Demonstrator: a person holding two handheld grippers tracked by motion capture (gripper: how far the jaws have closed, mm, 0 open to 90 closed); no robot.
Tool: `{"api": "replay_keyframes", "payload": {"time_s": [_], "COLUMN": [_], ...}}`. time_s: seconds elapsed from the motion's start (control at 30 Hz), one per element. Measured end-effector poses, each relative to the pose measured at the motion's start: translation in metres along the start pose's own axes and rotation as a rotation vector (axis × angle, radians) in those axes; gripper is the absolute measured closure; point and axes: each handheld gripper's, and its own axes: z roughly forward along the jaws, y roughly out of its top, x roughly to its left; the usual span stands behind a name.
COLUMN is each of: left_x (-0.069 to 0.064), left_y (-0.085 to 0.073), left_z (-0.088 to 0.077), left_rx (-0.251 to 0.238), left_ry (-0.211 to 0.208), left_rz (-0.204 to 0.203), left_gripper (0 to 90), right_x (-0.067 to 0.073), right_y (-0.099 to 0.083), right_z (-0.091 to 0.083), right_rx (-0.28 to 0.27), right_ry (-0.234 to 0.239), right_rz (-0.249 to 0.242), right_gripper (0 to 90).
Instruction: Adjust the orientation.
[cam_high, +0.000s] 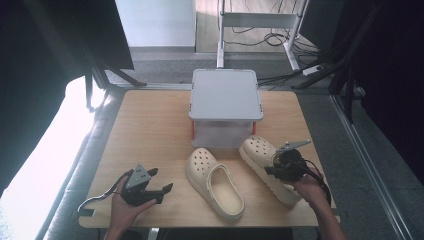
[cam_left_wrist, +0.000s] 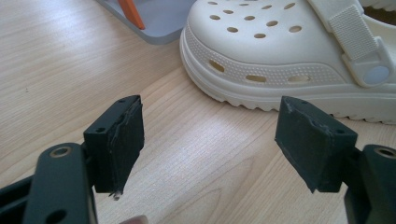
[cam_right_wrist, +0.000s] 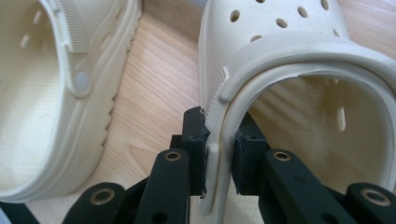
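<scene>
Two cream clogs on a light wooden table (cam_high: 150, 125), in front of a grey lidded box (cam_high: 226, 107) with orange latches at its sides. Right gripper (cam_high: 274, 167), held in the right hand (cam_high: 311, 189) at the near right of the table, clamped on the right clog (cam_high: 260, 155): in the right gripper view, one black jaw outside and one inside the side wall of the shoe's opening, pads pressed against the rim (cam_right_wrist: 219, 140), strap folded forward over the top. Right clog toe toward the box, close to its front wall, heel toward the table's near edge; whether the sole rests flat on the wood or is slightly raised, hard to judge from above. Left clog (cam_high: 214, 182) flat on the table just beside the right one, apart from it, toe near the box, heel angled toward the near edge. Left gripper (cam_high: 162, 182) in the left hand (cam_high: 125, 207) at the near left, low over the wood, jaws wide apart with nothing between them; pointed toward the left clog but well short of it. In the left gripper view, perforated toe of that clog (cam_left_wrist: 261, 51) beyond the two pads, strap and rivet at the right, corner of the box lid with an orange latch (cam_left_wrist: 130, 13) at top left.
</scene>
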Motion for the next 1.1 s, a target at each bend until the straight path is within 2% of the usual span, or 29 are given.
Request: {"api": "replay_keyframes", "payload": {"time_s": [0.53, 0.8, 1.1], "left_x": [0.000, 0.000, 0.000], "left_y": [0.000, 0.000, 0.000], "left_z": [0.000, 0.000, 0.000], "left_rx": [0.000, 0.001, 0.001], "left_ry": [-0.001, 0.000, 0.001], "left_rz": [0.000, 0.002, 0.002], "left_gripper": [24.4, 24.4, 24.4], "right_x": [0.039, 0.051, 0.063], "right_y": [0.017, 0.029, 0.037], "right_z": [0.026, 0.040, 0.052], "right_rx": [0.004, 0.012, 0.025], "right_ry": [0.048, 0.059, 0.076], "right_rz": [-0.049, -0.067, -0.066], "right_gripper": [77.8, 77.7, 77.1]}}
